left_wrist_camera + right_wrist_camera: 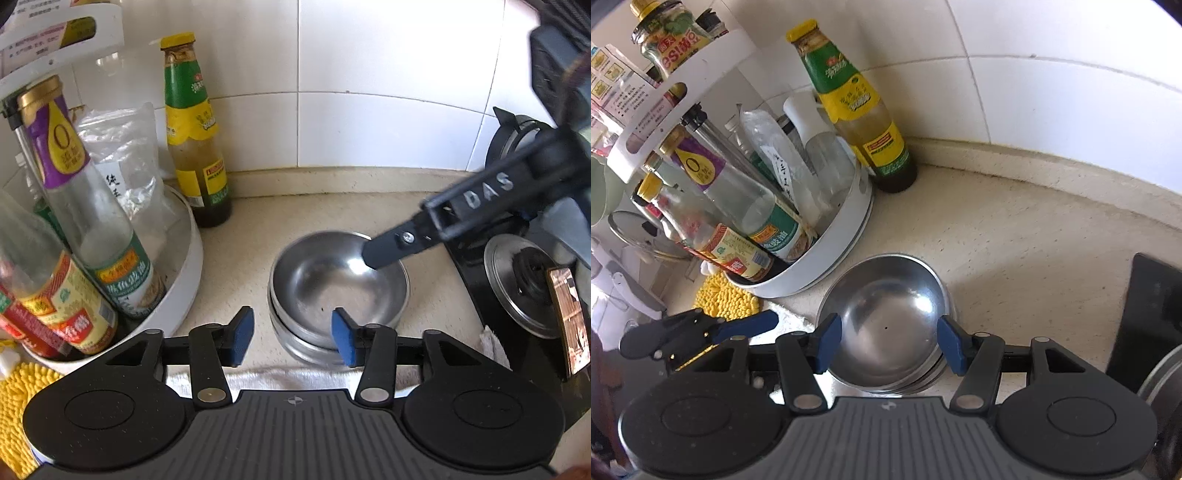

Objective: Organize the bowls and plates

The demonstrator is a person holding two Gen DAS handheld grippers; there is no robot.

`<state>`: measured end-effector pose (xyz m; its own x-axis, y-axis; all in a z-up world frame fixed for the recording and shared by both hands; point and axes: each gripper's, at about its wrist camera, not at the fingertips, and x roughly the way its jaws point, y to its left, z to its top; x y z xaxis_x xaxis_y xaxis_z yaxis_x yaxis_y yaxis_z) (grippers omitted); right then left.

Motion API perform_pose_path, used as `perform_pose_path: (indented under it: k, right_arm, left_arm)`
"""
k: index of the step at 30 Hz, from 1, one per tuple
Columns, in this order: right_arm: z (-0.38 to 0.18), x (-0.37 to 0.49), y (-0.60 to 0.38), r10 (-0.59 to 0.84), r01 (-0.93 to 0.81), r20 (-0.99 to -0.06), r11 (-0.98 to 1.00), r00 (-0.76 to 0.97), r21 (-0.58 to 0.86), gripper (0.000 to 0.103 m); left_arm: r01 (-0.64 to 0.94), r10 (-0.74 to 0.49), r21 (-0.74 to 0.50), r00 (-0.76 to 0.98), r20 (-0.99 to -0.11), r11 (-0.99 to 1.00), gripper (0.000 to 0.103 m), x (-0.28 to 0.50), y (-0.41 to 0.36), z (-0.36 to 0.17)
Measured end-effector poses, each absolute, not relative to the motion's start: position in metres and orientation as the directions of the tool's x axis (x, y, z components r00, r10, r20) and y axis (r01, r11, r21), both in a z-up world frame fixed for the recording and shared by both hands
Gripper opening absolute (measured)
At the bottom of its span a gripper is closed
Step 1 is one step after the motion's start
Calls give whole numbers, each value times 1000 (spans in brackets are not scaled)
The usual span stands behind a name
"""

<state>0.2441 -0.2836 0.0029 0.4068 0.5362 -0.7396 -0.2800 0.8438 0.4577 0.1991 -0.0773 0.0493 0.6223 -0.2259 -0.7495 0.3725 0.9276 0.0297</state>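
Condiment rack (184,266) at left. Left gripper (291,338) jaws apart, empty, near stack rim. Steel bowl stack (338,284) sat mid-counter, nested. Right gripper (888,343) jaws apart, hovering over stack. Advice: pinch one rim, lift straight.

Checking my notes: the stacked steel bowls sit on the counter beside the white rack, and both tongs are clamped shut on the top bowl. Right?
Not quite: neither clamps it. Both wrist views show the left tongs and right tongs open. The steel bowls do sit stacked on the counter beside the white rack.
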Motion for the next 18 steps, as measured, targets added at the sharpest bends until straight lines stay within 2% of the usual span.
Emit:
perform_pose_path:
  k: [3,11,18]
  right_arm:
    - [-3,245,-283,548,-276,-737,836,396,474,76]
    - [-1,240,-291,501,-231,-757,865,418,445,86]
    - [-16,247,-290,482,-164,-779,874,401,457,87]
  left_arm:
    - [376,-220,49,637,-739,925,75,192,-75,46]
    - [399,-237,42,622,-747,916,82,197,-69,35]
    - [493,-299,28,571,-765,870,84,201,-58,19]
